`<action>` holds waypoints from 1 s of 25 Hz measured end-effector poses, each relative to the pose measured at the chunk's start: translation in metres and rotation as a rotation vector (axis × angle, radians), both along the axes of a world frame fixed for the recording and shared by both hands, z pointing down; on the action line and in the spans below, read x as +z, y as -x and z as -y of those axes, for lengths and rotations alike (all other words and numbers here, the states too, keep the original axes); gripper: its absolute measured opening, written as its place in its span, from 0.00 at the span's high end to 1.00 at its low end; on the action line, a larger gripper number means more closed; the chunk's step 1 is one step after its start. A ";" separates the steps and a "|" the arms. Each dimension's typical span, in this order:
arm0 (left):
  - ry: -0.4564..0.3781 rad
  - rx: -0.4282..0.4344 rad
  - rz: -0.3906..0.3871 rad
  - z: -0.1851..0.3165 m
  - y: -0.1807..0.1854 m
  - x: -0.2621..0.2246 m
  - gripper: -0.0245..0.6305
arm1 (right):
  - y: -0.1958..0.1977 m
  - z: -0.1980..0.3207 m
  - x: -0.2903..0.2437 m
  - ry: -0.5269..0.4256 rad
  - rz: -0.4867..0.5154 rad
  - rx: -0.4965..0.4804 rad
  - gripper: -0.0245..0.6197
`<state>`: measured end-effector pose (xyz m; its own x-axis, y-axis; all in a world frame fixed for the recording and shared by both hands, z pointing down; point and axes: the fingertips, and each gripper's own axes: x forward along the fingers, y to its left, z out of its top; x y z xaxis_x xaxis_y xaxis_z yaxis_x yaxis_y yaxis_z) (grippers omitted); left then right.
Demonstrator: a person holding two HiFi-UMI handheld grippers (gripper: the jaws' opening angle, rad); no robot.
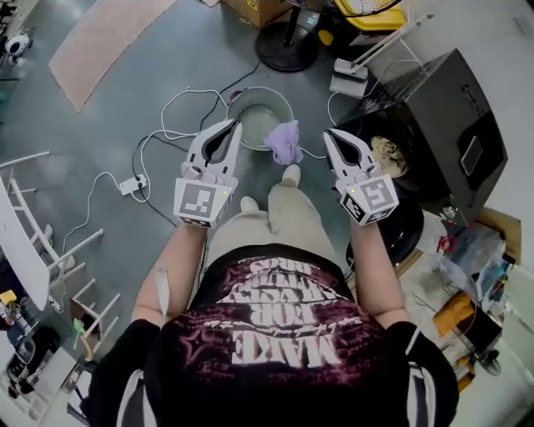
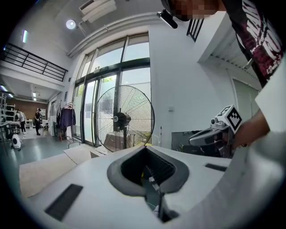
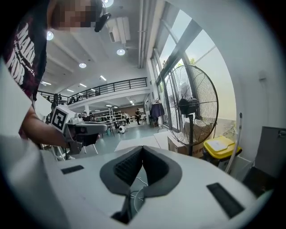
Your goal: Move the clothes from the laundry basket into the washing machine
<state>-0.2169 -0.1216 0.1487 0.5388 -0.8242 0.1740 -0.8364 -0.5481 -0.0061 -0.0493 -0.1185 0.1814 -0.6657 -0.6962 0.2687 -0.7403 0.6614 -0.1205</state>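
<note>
At the top of my head view a black pedestal fan (image 1: 288, 43) plants its round base on the grey concrete floor (image 1: 150, 108), a brown cardboard box (image 1: 257, 10) just beside it. A pale pink rectangular rug (image 1: 104, 37) lies upper left. A white power strip (image 1: 132, 185) sits left of centre. At the left edge I see a white tubular rack (image 1: 25, 250), perhaps for drying. My right gripper view shows a yellow-lidded bin (image 3: 222, 146) lower right.

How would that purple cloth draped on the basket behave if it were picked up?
Probably floppy: the purple cloth sags in soft folds over the rim of the basket, so it would likely dangle from wherever it is pinched. It looks thin, so probably light. It might drag or snag on the rim as it lifts.
</note>
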 end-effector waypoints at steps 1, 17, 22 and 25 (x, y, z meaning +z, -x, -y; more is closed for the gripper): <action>0.001 0.001 -0.007 0.002 -0.003 0.005 0.96 | -0.002 0.001 0.005 0.009 0.005 0.003 0.95; 0.114 0.064 0.044 0.023 -0.049 0.120 0.96 | -0.028 0.010 0.121 0.182 0.063 0.061 0.95; 0.157 0.068 0.051 0.021 -0.052 0.152 0.96 | -0.034 0.008 0.162 0.252 0.094 0.094 0.95; 0.164 0.071 0.029 0.027 -0.052 0.166 0.96 | -0.036 0.014 0.182 0.262 0.082 0.102 0.95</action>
<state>-0.1645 -0.1482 0.3147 0.5878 -0.7432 0.3195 -0.7961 -0.6017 0.0648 -0.0135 -0.1321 0.3630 -0.6224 -0.6751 0.3960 -0.7823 0.5222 -0.3394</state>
